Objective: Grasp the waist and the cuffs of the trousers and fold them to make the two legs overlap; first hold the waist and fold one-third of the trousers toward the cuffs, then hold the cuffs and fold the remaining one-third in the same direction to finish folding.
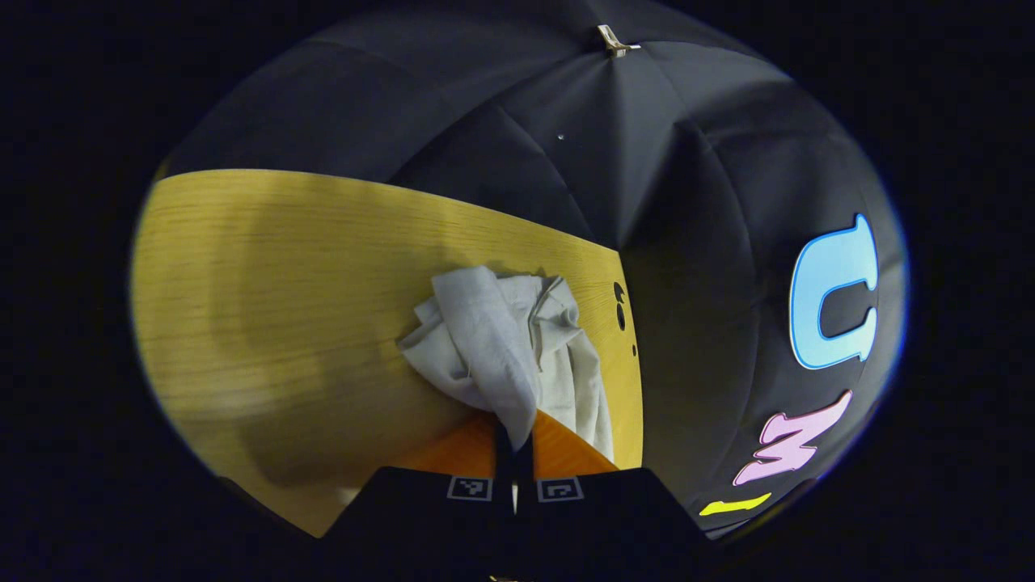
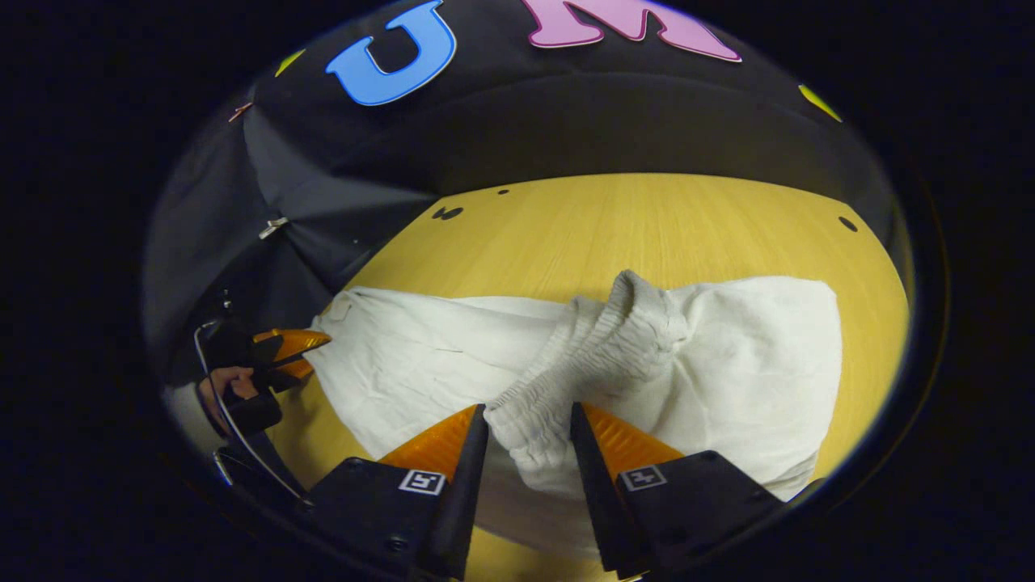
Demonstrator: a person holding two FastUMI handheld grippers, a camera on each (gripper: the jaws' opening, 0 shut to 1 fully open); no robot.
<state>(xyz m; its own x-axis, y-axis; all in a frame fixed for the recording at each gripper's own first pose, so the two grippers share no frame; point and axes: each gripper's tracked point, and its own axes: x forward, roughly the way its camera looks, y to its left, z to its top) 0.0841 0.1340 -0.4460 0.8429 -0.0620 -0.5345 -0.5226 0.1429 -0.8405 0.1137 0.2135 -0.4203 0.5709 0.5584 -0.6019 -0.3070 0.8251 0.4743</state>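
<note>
Left gripper view: camera rides low and close behind the left gripper (image 1: 515,440), facing across the wooden table (image 1: 283,275) toward a booth corner, apparently tilted. Right gripper view: camera sits close above the right gripper (image 2: 530,440), facing across the tabletop to the wall. Both views share the white trousers (image 2: 728,356) and table.
</note>
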